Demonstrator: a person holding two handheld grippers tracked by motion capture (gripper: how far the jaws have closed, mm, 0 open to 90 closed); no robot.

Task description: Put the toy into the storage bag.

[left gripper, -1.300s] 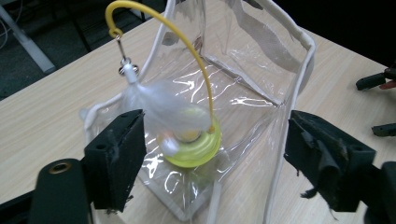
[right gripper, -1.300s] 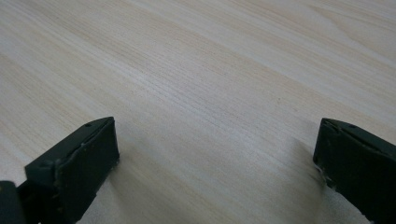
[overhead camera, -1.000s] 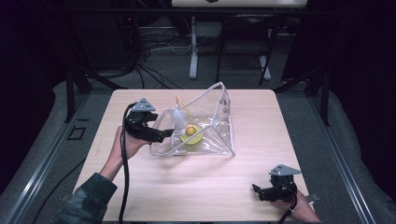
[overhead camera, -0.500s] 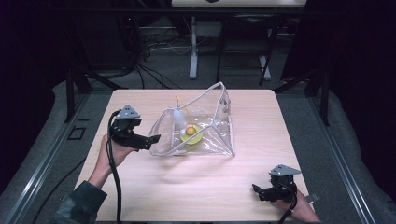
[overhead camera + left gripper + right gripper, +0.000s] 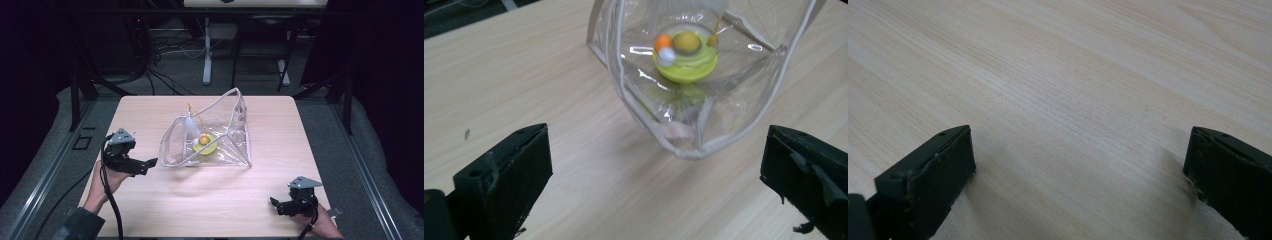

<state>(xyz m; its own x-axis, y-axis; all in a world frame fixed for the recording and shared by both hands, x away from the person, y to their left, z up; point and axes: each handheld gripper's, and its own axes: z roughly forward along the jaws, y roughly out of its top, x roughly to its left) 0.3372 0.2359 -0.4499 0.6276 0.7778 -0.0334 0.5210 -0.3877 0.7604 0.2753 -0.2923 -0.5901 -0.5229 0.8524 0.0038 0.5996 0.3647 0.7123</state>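
Note:
A clear plastic pouch (image 5: 220, 135) with a white zip rim stands open in the middle of the wooden table (image 5: 150, 110). Inside lies a yellow-green round toy (image 5: 205, 144) with an orange ball and a white ball on it (image 5: 684, 57). My left gripper (image 5: 149, 164) hovers to the pouch's left, apart from it; its jaws have just been opening and stand wide with nothing between them (image 5: 656, 175). The pouch's rounded mouth (image 5: 684, 145) faces it. My right gripper (image 5: 274, 204) rests near the front right edge, open over bare wood (image 5: 1080, 165).
A thin yellow stick (image 5: 191, 109) pokes up from the pouch's back. Dark floor, cables and a stand (image 5: 206, 55) lie beyond the table's far edge. Bare wood lies between the two grippers along the front.
My left gripper has drawn back from the pouch's mouth toward the left front of the table, and its jaws have spread. The pouch has settled slightly. The right gripper has not moved.

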